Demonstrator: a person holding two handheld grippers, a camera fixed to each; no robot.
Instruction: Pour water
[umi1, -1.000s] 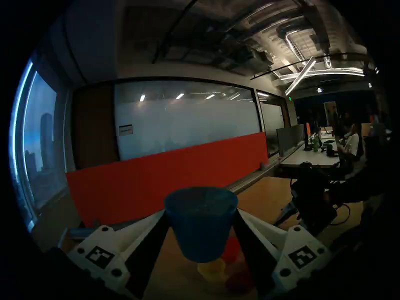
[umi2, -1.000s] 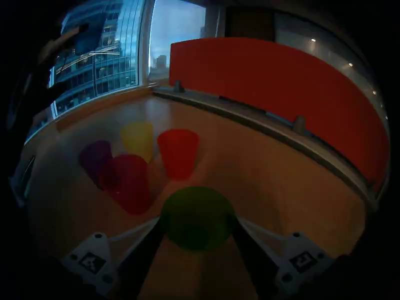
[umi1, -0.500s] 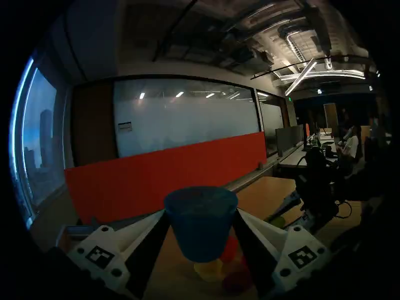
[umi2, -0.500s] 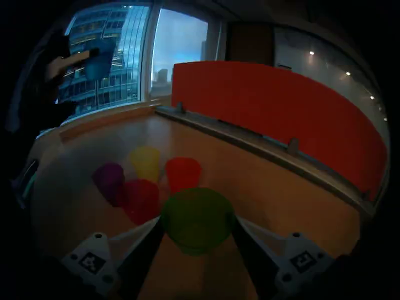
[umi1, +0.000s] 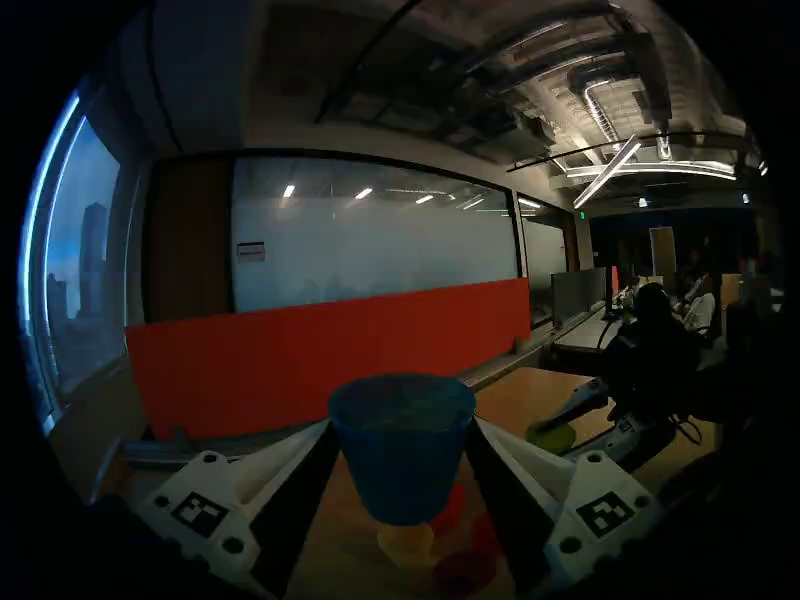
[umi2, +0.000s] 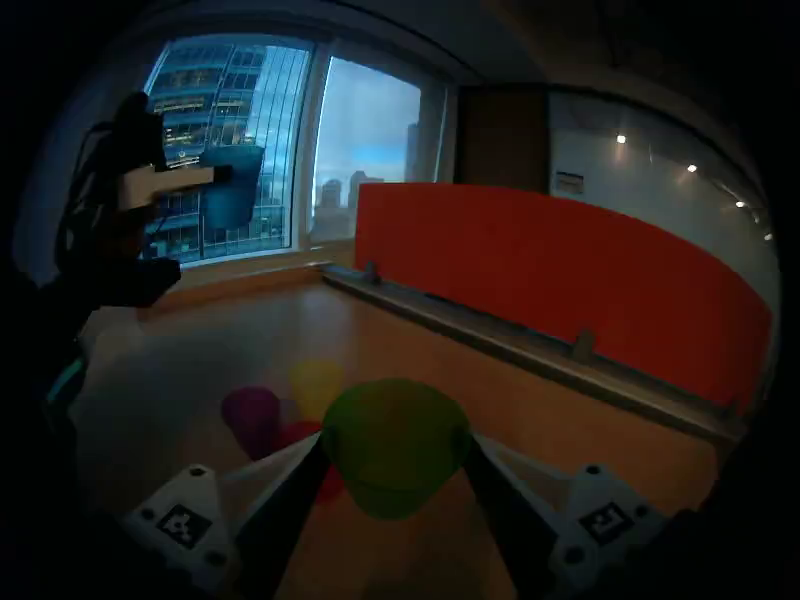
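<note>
My left gripper (umi1: 402, 470) is shut on a blue cup (umi1: 402, 445), held upright in the air. In the right gripper view the same blue cup (umi2: 232, 186) hangs at the upper left in the left gripper (umi2: 205, 178), before the window. My right gripper (umi2: 395, 470) is shut on a green cup (umi2: 394, 452), also upright. From the left gripper view the green cup (umi1: 551, 436) appears at the right, above the wooden table (umi1: 520, 390). Beneath the blue cup, a yellow cup (umi1: 405, 545) and a dark red cup (umi1: 462, 573) stand on the table.
A purple cup (umi2: 251, 418), a yellow cup (umi2: 315, 382) and a red cup (umi2: 330, 482) stand grouped on the table (umi2: 520, 400) below the green one. An orange-red divider (umi2: 560, 275) runs along the table's far edge. A person (umi1: 655, 350) holds the right gripper.
Both grippers have risen with their cups. In the right gripper view the cups on the table have slid lower and partly behind the green cup, and the blue cup has come into view.
</note>
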